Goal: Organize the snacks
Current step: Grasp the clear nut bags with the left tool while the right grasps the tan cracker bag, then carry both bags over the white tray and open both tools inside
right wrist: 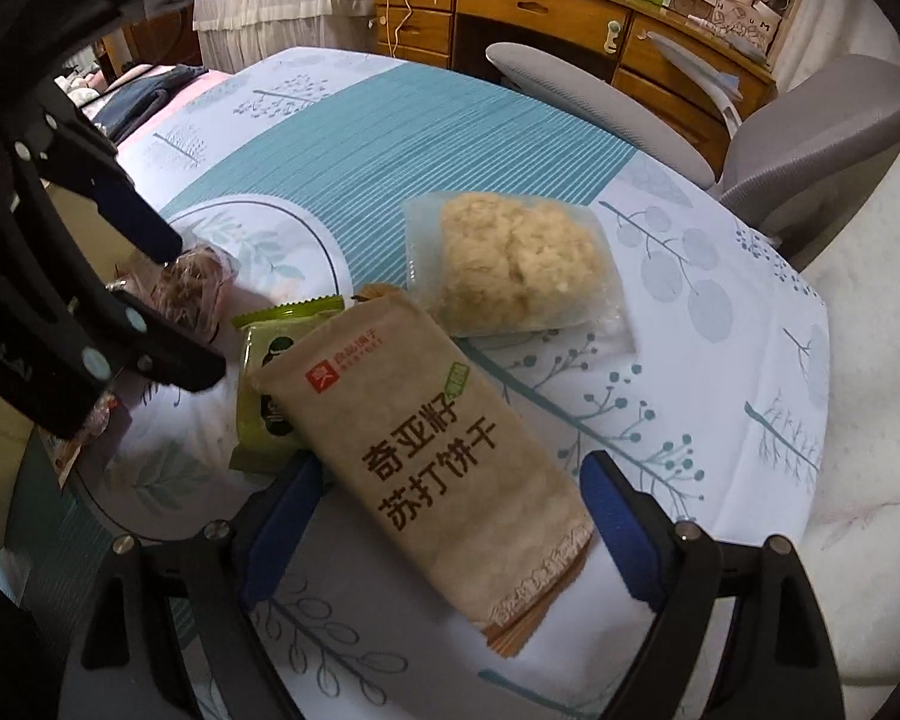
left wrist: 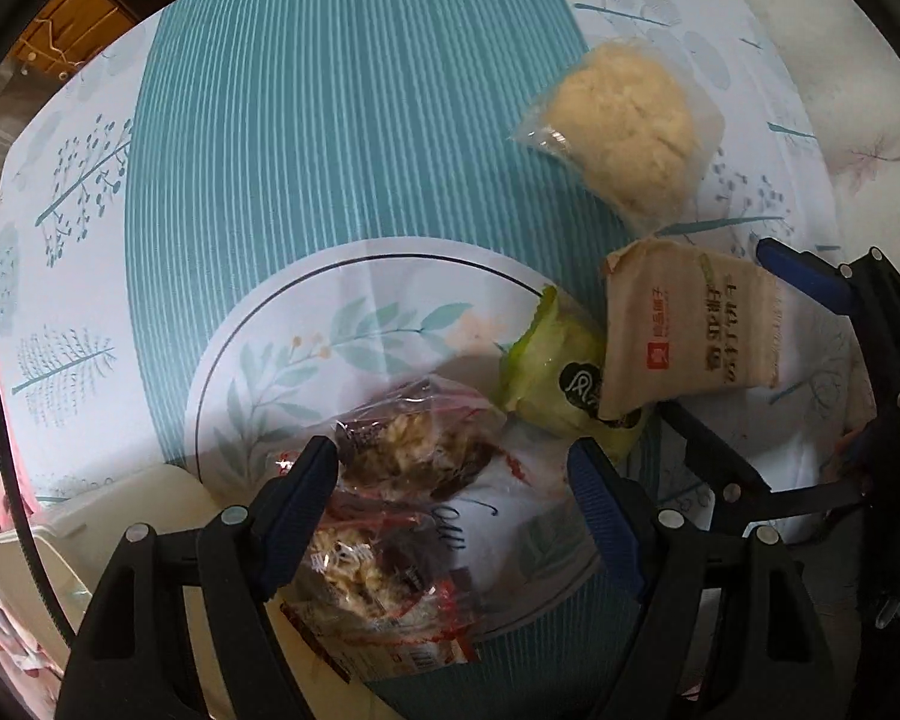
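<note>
**Both grippers low over the snack packets**

The left gripper (left wrist: 453, 480) points straight down with its jaws apart around a clear packet of brown-and-pale snacks (left wrist: 390, 516); its left blue pad lies at the packet's edge, the right pad stands clear of it, so nothing is gripped. The right gripper (right wrist: 444, 516) has its jaws wide, straddling the near end of the tan soda-cracker packet (right wrist: 426, 468) without the pads pressing on it. That cracker packet lies slantwise, its far end resting on a green snack packet (right wrist: 270, 396). Beyond them, apart from both, lies a clear packet holding a pale, crumbly cake (right wrist: 516, 264). All four sit on the tabletop (right wrist: 720, 390), covered by a white cloth with a teal striped centre, the snacks gathered toward its near-right part. Past the far edge stand a grey chair (right wrist: 810, 138) and a wooden desk (right wrist: 540, 6).
</note>
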`<state>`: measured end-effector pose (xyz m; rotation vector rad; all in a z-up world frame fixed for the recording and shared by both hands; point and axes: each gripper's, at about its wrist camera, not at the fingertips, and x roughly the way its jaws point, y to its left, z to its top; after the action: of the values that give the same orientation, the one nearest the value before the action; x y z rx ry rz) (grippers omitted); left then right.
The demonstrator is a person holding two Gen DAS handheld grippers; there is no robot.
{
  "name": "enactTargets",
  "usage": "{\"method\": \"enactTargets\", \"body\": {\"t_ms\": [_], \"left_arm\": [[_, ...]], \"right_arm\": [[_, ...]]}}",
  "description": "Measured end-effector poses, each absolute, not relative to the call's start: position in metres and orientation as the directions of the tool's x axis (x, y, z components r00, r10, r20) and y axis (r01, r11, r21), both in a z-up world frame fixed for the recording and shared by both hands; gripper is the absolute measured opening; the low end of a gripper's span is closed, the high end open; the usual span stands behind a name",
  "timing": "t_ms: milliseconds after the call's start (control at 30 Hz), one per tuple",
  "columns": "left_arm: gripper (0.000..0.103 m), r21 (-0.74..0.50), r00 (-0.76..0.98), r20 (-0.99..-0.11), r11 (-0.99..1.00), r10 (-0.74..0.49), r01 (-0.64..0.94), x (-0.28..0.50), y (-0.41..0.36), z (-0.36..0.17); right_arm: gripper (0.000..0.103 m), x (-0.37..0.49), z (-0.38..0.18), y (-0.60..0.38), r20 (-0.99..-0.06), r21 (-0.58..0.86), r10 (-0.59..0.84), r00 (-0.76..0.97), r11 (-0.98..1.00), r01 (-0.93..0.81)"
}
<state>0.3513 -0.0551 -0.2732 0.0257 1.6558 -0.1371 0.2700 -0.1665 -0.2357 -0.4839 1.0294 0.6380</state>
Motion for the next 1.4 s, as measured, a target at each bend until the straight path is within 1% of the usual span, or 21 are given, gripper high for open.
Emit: {"method": "enactTargets", "body": {"t_ms": [67,133,167,233,300,400,667,833,867,1000,1167,1400], "left_arm": [[0.075,-0.062,-0.09,-0.994,0.993,-0.054,0.097,0.354,-0.055,-0.276],[0.074,-0.058,-0.087,-0.995,0.994,-0.05,0.089,0.357,-0.055,-0.278],[0.072,-0.059,-0.082,-0.995,0.995,-0.052,0.085,0.358,-0.054,-0.278],[0.069,-0.066,-0.072,-0.996,0.995,-0.061,0.076,0.358,-0.053,-0.278],[0.062,-0.077,-0.061,-0.995,0.995,-0.073,0.06,0.359,-0.048,-0.278],[0.058,-0.092,-0.052,-0.995,0.995,-0.09,0.039,0.357,-0.031,-0.27],[0.055,-0.124,-0.033,-0.992,0.992,-0.124,-0.005,0.352,-0.012,-0.269],[0.053,-0.129,-0.022,-0.991,0.991,-0.13,-0.04,0.346,-0.005,-0.271],[0.053,-0.124,-0.022,-0.992,0.991,-0.125,-0.044,0.345,-0.005,-0.271],[0.053,-0.106,-0.016,-0.994,0.993,-0.107,-0.058,0.341,-0.005,-0.268],[0.052,-0.129,0.011,-0.992,0.989,-0.128,-0.079,0.334,-0.011,-0.245],[0.053,-0.166,0.091,-0.983,0.983,-0.159,-0.083,0.313,-0.003,-0.2]], "right_arm": [[0.087,0.273,-0.239,-0.166,-0.897,-0.068,0.255,0.36,0.726,-0.684],[0.083,0.277,-0.242,-0.166,-0.904,-0.051,0.255,0.343,0.732,-0.679],[0.082,0.278,-0.241,-0.167,-0.903,-0.028,0.267,0.336,0.743,-0.668],[0.08,0.277,-0.241,-0.166,-0.9,-0.036,0.263,0.347,0.749,-0.661],[0.079,0.275,-0.242,-0.166,-0.897,-0.032,0.265,0.352,0.758,-0.652],[0.075,0.272,-0.241,-0.166,-0.897,-0.03,0.256,0.361,0.778,-0.627],[0.072,0.26,-0.24,-0.166,-0.903,0.015,0.238,0.357,0.848,-0.529],[0.072,0.246,-0.238,-0.168,-0.913,0.122,0.281,0.294,0.879,-0.461],[0.072,0.242,-0.238,-0.168,-0.915,0.14,0.29,0.281,0.881,-0.453],[0.072,0.22,-0.238,-0.159,-0.926,0.137,0.283,0.251,0.869,-0.475],[0.072,0.19,-0.232,-0.148,-0.931,0.175,0.307,0.197,0.85,-0.497],[0.072,0.164,-0.21,-0.142,-0.934,0.18,0.299,0.194,0.866,-0.467]]}}
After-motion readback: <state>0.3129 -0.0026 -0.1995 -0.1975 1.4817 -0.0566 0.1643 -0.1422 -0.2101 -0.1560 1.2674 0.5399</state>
